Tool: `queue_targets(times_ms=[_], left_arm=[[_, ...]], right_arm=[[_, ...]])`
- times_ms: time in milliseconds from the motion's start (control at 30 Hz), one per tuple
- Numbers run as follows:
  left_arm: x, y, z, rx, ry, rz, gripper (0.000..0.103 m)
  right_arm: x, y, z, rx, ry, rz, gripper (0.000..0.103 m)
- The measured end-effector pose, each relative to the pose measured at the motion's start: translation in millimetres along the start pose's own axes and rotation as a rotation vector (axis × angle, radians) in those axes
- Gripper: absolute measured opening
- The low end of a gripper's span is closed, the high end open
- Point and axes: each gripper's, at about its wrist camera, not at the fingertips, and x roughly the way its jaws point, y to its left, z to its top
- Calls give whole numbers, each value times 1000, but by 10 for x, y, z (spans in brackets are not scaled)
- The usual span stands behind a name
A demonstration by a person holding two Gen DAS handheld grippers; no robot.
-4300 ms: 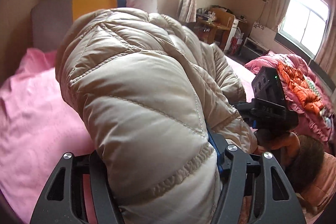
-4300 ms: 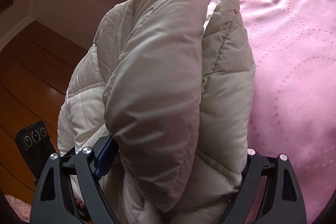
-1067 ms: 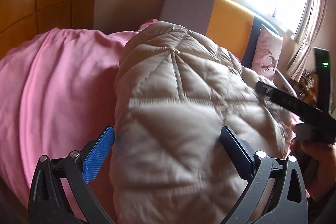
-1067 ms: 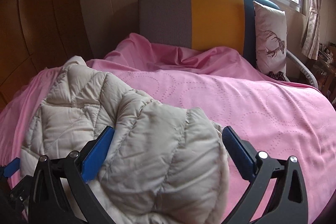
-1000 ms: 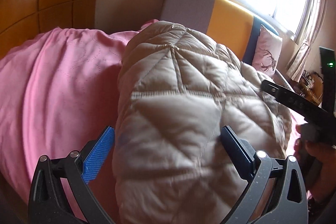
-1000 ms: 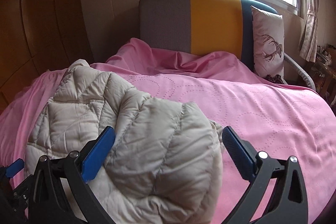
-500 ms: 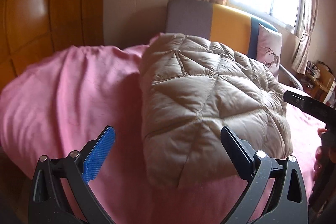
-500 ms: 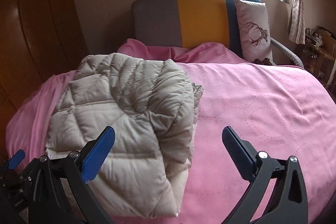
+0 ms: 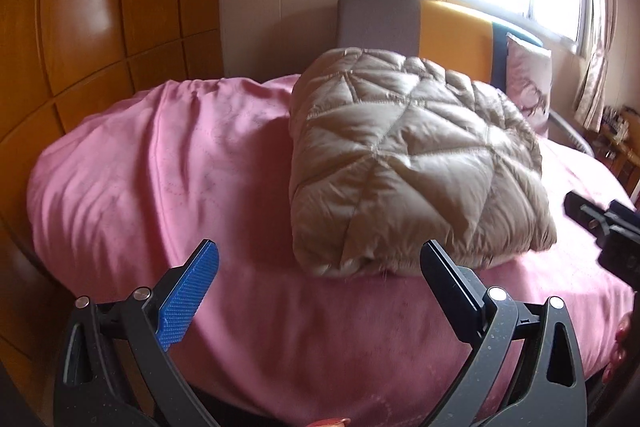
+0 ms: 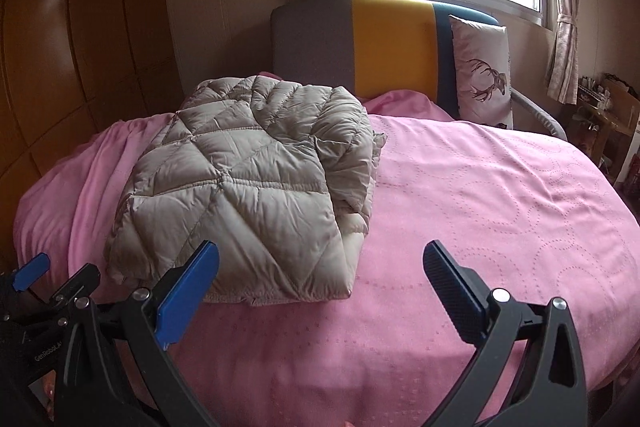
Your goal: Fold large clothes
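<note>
Left wrist view: left hand-held gripper (image 9: 316,263) spread wide, holding nothing — jacket (image 9: 404,163) lies ahead of it, slightly to the right, on the bed (image 9: 160,167).
Right wrist view: right hand-held gripper (image 10: 320,263) also spread and empty; jacket (image 10: 256,183) ahead and to its left, apart from both fingers.
Jacket: a compact quilted bundle, layers stacked, resting flat.
Progress: folding looks done — at most a little squaring of the edges seems left.
</note>
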Motion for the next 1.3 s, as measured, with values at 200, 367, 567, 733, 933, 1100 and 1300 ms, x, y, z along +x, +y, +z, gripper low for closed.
queue_targets(times_ms=[200, 367, 567, 733, 933, 1100, 1300], left_arm=[[-180, -35, -16, 26, -60, 55, 100], [-289, -23, -4, 25, -98, 56, 100], [-323, -51, -10, 29, -104, 54, 100], [-326, -58, -16, 22, -103, 51, 100], [-318, -66, -20, 22, -100, 49, 100], [-320, -71, -31, 23, -99, 49, 100], [-297, -79, -54, 19, -87, 50, 100]], right_arm=[[-179, 16, -125, -24, -42, -20, 101], [-181, 40, -173, -41, -39, -22, 101], [-132, 35, -189, -38, -9, -17, 101], [-142, 36, -189, -41, -13, -13, 101], [-130, 25, -195, -40, -7, -7, 101], [-120, 16, -200, -37, 0, -16, 101], [-106, 12, -205, -31, 6, -12, 101]])
